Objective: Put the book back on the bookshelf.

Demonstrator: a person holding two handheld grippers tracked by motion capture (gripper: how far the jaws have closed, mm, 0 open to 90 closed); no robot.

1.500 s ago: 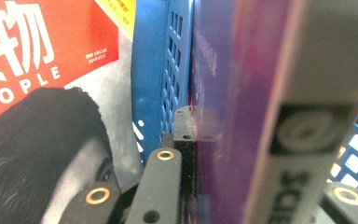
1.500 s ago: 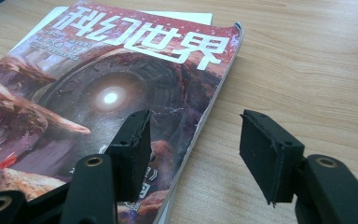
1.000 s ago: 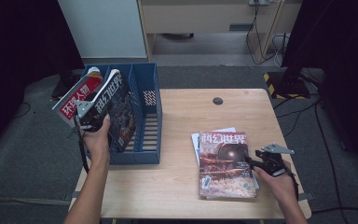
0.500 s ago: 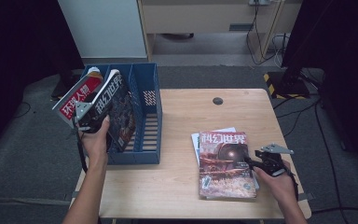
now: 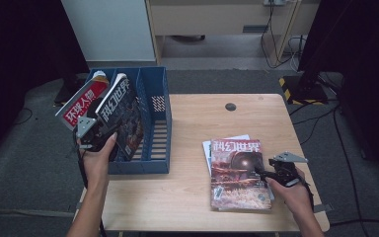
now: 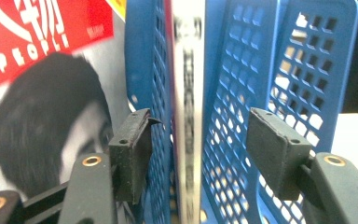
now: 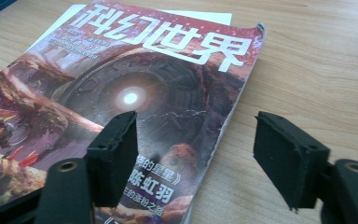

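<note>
A blue slotted file rack (image 5: 157, 104) stands on the table's left end. A dark science-fiction magazine (image 5: 126, 116) leans in it, with a red-titled magazine (image 5: 82, 100) in the slot to its left. My left gripper (image 5: 96, 131) is at the rack's near left corner. In the left gripper view it (image 6: 200, 154) is open, and the dark magazine's spine (image 6: 187, 116) and a blue divider (image 6: 145, 70) stand between its jaws without touching them. A matching magazine (image 5: 239, 174) lies flat on a small stack. My right gripper (image 5: 265, 173) is open, straddling that cover's (image 7: 135, 102) right edge.
White sheets (image 5: 208, 148) stick out from under the flat magazine. A round black grommet (image 5: 231, 106) sits in the wooden table (image 5: 192, 123) near its far edge. A white cabinet (image 5: 108, 29) stands behind the rack, and cables lie on the floor at the far right.
</note>
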